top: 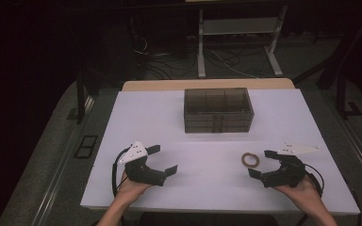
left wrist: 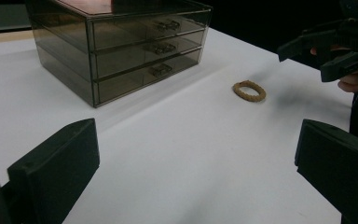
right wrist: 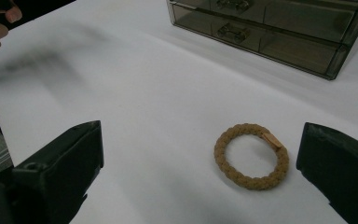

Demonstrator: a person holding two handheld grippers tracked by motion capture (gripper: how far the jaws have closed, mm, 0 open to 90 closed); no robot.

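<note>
white table (top: 136, 122) bears one three-drawer box (top: 218, 109), one braided ring (top: 250, 160), two hand-held grippers, left (top: 162, 159) and right (top: 260, 163), both released.

The hair tie (right wrist: 251, 156) is tan with a braided weave and one small paler band. The drawer box (top: 218, 109) is smoky, see-through grey-brown. The table (top: 179, 141) is plain white. Both hand-held grippers, left (top: 162, 160) and right (top: 260, 163), are black, each topped by a pale grey plate.
</note>
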